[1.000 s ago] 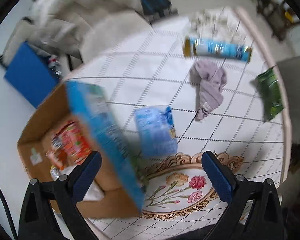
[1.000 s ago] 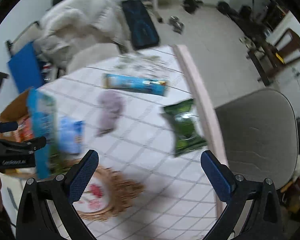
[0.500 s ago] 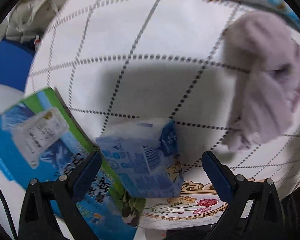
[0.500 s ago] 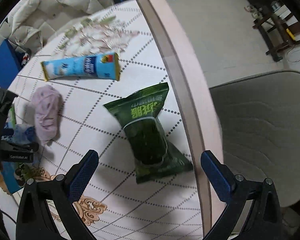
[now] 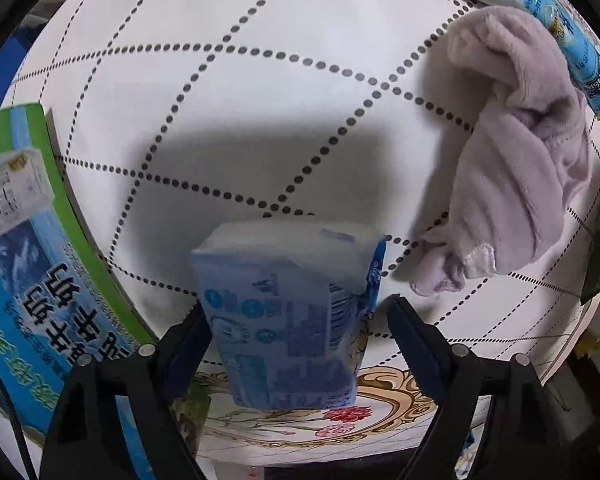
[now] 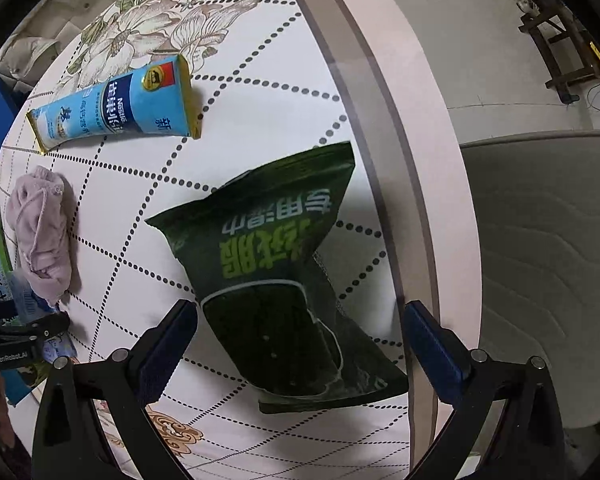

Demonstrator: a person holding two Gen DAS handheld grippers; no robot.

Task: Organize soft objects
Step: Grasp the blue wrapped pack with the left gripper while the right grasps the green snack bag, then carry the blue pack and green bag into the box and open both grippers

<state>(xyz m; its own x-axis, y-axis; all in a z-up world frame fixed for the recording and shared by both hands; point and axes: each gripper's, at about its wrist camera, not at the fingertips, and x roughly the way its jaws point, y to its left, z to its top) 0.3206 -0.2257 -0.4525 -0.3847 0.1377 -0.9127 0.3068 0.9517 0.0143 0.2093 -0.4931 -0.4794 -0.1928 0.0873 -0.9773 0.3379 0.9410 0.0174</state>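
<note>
Blue tissue pack stands on the tablecloth right between the left gripper fingers; jaws are closing, left pad about touching, right pad not yet on it, so no grasp so far. Green wipes pouch lies flat near the table edge, straddled by the right gripper, which is spread wide with clear gaps either side, probably lined up for a parallel pick. Versus a second ago both cameras sit much lower over their targets, and the cardboard box has left the left view.
</note>
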